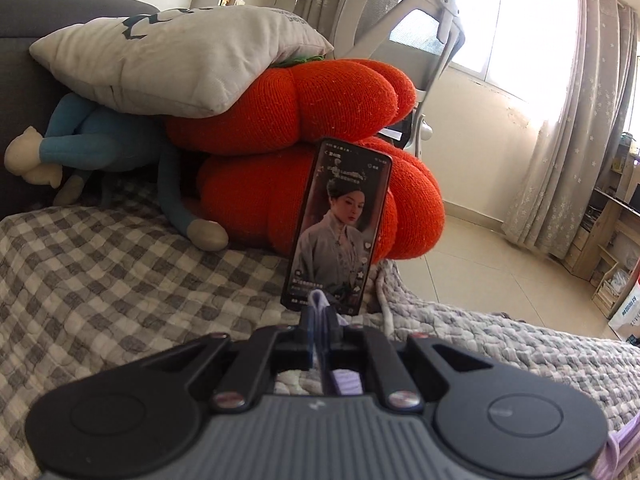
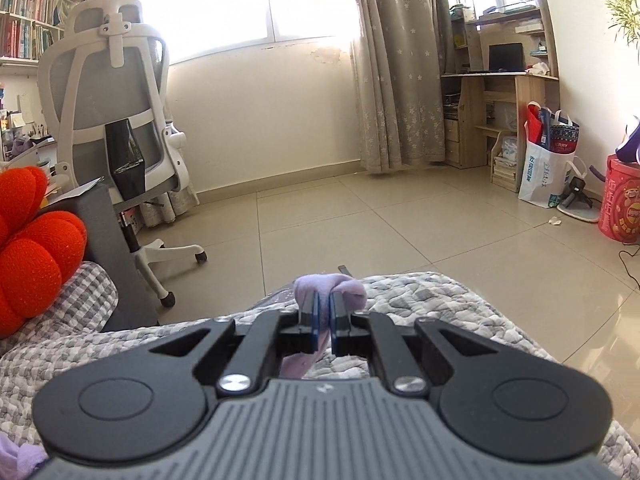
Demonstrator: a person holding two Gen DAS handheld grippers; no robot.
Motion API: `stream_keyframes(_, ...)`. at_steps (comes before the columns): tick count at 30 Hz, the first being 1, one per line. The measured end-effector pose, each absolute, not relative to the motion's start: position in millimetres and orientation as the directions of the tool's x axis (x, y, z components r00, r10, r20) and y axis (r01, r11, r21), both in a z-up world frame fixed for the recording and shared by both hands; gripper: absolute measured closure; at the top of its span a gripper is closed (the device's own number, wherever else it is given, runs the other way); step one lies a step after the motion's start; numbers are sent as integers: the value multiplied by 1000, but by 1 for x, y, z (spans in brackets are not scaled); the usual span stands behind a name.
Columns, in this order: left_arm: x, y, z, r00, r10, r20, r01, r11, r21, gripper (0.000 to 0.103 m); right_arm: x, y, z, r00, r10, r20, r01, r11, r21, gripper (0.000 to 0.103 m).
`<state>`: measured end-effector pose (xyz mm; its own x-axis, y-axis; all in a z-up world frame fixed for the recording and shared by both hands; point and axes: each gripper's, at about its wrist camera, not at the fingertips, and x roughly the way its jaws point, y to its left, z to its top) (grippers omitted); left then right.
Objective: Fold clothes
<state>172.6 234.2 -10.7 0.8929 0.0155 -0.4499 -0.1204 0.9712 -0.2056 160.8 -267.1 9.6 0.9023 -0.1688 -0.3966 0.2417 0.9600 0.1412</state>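
Note:
My left gripper (image 1: 320,308) is shut on a thin fold of pale lilac garment (image 1: 319,297) that pokes up between its fingers; more of that cloth shows under the jaws and at the lower right corner (image 1: 622,446). My right gripper (image 2: 324,304) is shut on a bunched lump of the same lilac garment (image 2: 352,289), which bulges over its fingertips and hangs down below them. Both grippers hover over a grey checked quilt (image 1: 100,272) on a couch. Most of the garment is hidden beneath the gripper bodies.
A phone (image 1: 340,224) with a lit screen leans upright against two orange knitted cushions (image 1: 320,100), just ahead of the left gripper. A grey pillow (image 1: 172,52) and a blue plush toy (image 1: 100,140) lie behind. A white office chair (image 2: 116,92), tiled floor (image 2: 400,224) and wooden desk (image 2: 500,80) lie beyond the couch edge.

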Motion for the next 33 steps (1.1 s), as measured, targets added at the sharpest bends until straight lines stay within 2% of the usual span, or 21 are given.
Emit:
stream_keyframes(6, 196, 238, -10, 887, 59, -458, -160, 970, -184, 99, 165, -285, 5, 885, -259, -386, 329, 936, 126, 96)
stream_keyframes(11, 210, 242, -16, 870, 72, -487, -174, 970, -167, 99, 166, -294, -9, 860, -295, -418, 372, 921, 115, 96)
stream_keyframes(20, 212, 252, -25, 835, 12, -550, -160, 962, -221, 95, 166, -292, -21, 835, -196, -514, 306, 942, 136, 92)
stream_keyframes(21, 209, 253, -24, 832, 3, -555, -156, 961, -229, 92, 165, -291, -20, 834, -186, -519, 296, 945, 137, 89)
stream_keyframes(23, 204, 254, -22, 823, -19, -567, -147, 958, -245, 83, 161, -289, -17, 834, -168, -526, 276, 952, 133, 89)
stream_keyframes(25, 198, 253, -20, 815, -33, -578, -140, 957, -253, 65, 158, -285, -15, 833, -151, -532, 251, 960, 121, 86)
stream_keyframes(26, 194, 251, -19, 810, -42, -585, -133, 958, -252, 63, 156, -282, -14, 834, -143, -533, 239, 964, 115, 83)
stream_keyframes(28, 186, 247, -18, 797, -55, -602, -124, 960, -252, 55, 150, -276, -12, 838, -130, -530, 216, 971, 102, 59)
stream_keyframes(33, 163, 245, -18, 770, -93, -631, -114, 953, -280, 49, 137, -263, -8, 837, -81, -541, 148, 986, 80, 58)
